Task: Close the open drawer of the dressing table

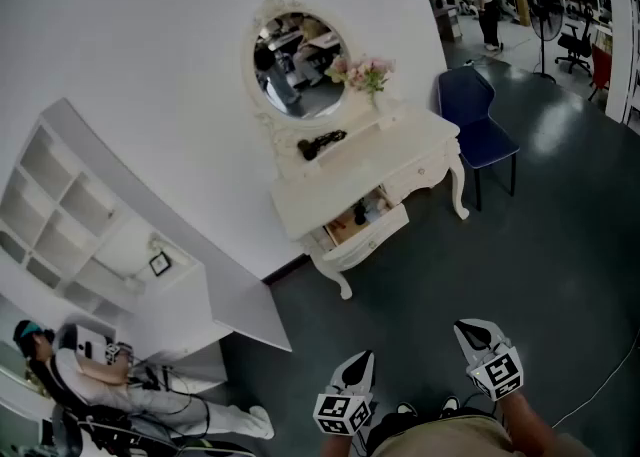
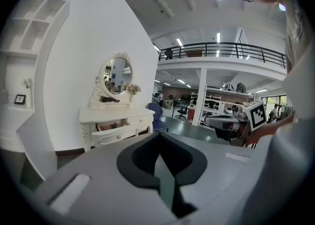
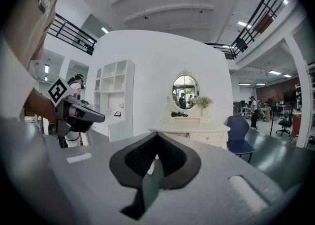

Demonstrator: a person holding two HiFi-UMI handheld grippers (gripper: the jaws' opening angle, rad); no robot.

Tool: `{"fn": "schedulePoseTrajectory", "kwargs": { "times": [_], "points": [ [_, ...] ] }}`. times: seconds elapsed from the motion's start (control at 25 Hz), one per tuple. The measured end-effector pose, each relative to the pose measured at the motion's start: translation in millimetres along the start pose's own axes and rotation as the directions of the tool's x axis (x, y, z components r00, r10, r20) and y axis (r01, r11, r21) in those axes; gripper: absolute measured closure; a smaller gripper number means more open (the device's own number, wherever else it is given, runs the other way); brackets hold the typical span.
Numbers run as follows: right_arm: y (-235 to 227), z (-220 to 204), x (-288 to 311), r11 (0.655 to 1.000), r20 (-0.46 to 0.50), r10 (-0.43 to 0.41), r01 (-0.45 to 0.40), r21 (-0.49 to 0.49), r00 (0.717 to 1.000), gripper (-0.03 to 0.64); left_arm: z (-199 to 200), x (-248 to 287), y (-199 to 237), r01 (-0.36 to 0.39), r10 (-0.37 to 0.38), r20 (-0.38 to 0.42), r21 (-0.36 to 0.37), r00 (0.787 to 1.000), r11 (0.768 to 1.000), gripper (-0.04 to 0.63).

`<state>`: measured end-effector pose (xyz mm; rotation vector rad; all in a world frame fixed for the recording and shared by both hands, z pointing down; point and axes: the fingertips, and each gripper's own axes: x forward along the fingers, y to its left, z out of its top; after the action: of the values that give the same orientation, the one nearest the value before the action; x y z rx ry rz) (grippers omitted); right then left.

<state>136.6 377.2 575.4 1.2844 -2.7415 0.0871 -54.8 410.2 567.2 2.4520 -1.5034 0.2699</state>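
Note:
The white dressing table [image 1: 385, 150] stands against the wall, well ahead of me across the dark floor. Its left drawer [image 1: 366, 228] is pulled out, with small items inside; the right drawer is pushed in. My left gripper [image 1: 360, 359] and right gripper [image 1: 468, 328] sit low in the head view, side by side and far from the table, touching nothing. In the left gripper view the table [image 2: 116, 116] and open drawer [image 2: 114, 132] lie beyond my shut jaws [image 2: 160, 144]. The right gripper view shows the table [image 3: 191, 131] straight ahead past shut jaws [image 3: 156, 144].
A blue chair [image 1: 478, 128] stands right of the table. A white shelf unit [image 1: 75, 210] with a slanted panel fills the left. A person [image 1: 120, 377] sits at bottom left. An oval mirror [image 1: 298, 55], flowers [image 1: 365, 72] and a black object [image 1: 322, 142] top the table.

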Motion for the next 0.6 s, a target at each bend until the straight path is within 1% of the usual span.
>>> {"fn": "schedulePoseTrajectory", "kwargs": {
  "times": [0.12, 0.2, 0.36, 0.52, 0.6],
  "points": [
    [-1.1, 1.7, -0.9, 1.0, 0.0, 0.024, -0.024, -0.01, 1.0, 0.615, -2.6, -0.7, -0.5, -0.019, 0.019, 0.0, -0.011, 1.0, 1.0, 0.578],
    [-5.0, 5.1, 0.3, 1.0, 0.009, 0.026, -0.026, -0.01, 1.0, 0.615, -1.8, -0.3, -1.0, -0.03, 0.03, 0.003, -0.012, 1.0, 0.999, 0.577],
    [-10.6, 6.8, 2.0, 0.999, 0.041, 0.009, -0.011, 0.047, 0.999, 0.615, -2.4, -4.2, -3.1, -0.04, 0.04, -0.002, -0.015, 0.999, 0.999, 0.578],
    [-6.5, -6.7, 0.1, 0.998, -0.002, 0.019, -0.019, 0.067, 1.0, 0.615, -4.0, -10.8, -7.5, -0.047, 0.046, -0.015, -0.018, 0.999, 0.999, 0.578],
    [-4.6, -16.0, 0.3, 0.995, -0.018, 0.029, -0.028, 0.093, 0.999, 0.615, -8.8, -12.0, -9.1, -0.045, 0.044, -0.029, -0.022, 0.999, 0.999, 0.578]
  ]
}}
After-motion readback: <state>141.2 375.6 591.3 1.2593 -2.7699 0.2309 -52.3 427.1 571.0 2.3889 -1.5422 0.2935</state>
